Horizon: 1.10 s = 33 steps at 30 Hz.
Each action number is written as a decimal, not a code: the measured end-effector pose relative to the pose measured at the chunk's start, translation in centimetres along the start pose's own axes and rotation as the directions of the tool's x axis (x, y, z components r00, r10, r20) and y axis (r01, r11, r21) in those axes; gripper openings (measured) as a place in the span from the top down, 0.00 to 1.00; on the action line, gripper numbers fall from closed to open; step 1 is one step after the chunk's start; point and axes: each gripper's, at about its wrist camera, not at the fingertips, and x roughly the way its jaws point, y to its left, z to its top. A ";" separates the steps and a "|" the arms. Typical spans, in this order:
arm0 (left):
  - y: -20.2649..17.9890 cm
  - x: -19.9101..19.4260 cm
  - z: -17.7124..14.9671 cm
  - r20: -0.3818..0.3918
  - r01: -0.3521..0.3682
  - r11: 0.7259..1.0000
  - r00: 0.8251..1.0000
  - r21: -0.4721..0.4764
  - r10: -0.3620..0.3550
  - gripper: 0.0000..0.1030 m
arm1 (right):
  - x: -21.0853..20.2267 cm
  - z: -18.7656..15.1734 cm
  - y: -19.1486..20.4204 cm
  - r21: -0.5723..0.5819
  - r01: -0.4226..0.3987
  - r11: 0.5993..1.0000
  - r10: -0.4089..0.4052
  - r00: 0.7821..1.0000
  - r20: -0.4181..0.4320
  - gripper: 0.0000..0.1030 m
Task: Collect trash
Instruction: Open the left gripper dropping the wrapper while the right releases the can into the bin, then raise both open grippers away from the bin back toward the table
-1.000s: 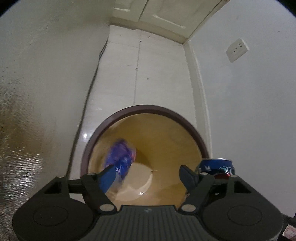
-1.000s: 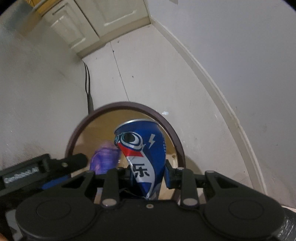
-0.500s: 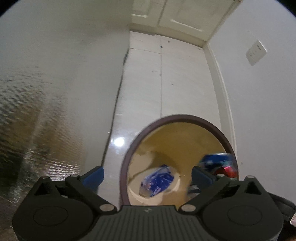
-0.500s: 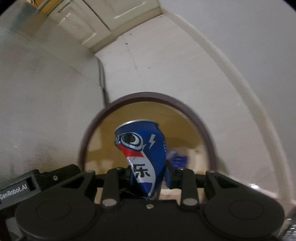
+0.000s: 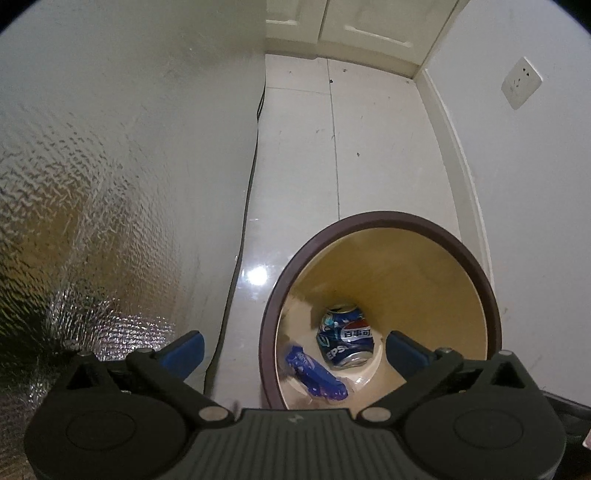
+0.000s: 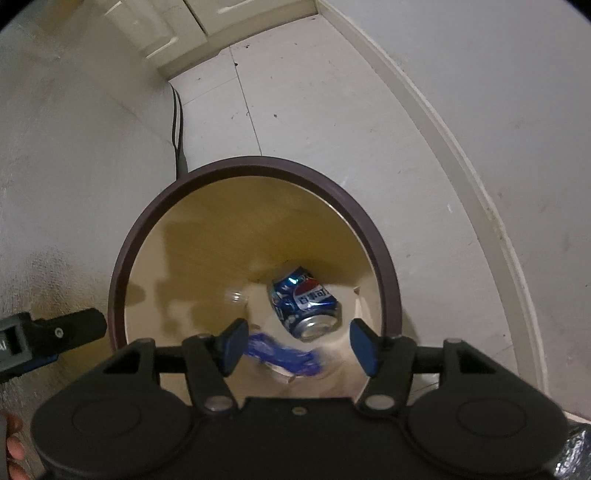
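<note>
A round bin with a dark brown rim [image 5: 384, 217] [image 6: 255, 162] and a yellow inside stands on the pale floor. At its bottom lie a dented blue cola can [image 5: 345, 341] [image 6: 306, 306] and a blue wrapper [image 5: 316, 376] [image 6: 284, 356]. My left gripper [image 5: 293, 349] hangs over the bin's left rim, jaws wide and still opening, nothing between them. My right gripper [image 6: 299, 345] hovers above the bin's mouth; its jaws are opening and hold nothing, the can far below them. Part of the left gripper [image 6: 55, 338] shows at the right wrist view's left edge.
A foil-covered surface [image 5: 74, 221] rises on the left, with a black cable [image 5: 251, 177] running along its foot. A white wall with a socket [image 5: 521, 81] and a skirting board [image 6: 461, 166] bounds the right. Cupboard doors [image 5: 362, 22] close the far end. A person's fingers [image 6: 13, 450] show bottom left.
My left gripper let the blue wrapper fall into the bin and shifted left of it. My right gripper opened; the can it held dropped to the bin's bottom.
</note>
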 end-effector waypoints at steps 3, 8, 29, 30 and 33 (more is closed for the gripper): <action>-0.1 0.1 -0.1 -0.007 -0.008 1.000 1.000 0.008 0.008 0.00 | -0.3 -0.2 -0.3 -0.022 0.015 1.000 -0.014 1.000 0.011 0.38; -0.2 0.1 -0.1 0.000 -0.030 0.999 1.000 0.027 0.030 0.00 | -0.9 0.1 -0.5 -0.060 0.036 0.998 -0.034 0.999 0.029 0.30; 0.4 -4.3 -2.8 0.042 -0.108 0.991 0.994 0.080 0.105 0.00 | -5.9 -0.4 -1.6 -0.121 0.198 0.973 -0.183 0.975 0.127 0.00; 0.4 -4.5 -3.0 0.043 -0.108 0.991 0.994 0.079 0.105 0.00 | -6.2 -0.5 -1.6 -0.124 0.207 0.970 -0.192 0.973 0.126 0.00; 0.4 -5.7 -3.7 0.051 -0.104 0.991 0.994 0.085 0.100 0.00 | -7.1 -1.0 -1.8 -0.131 0.211 0.969 -0.195 0.972 0.127 0.00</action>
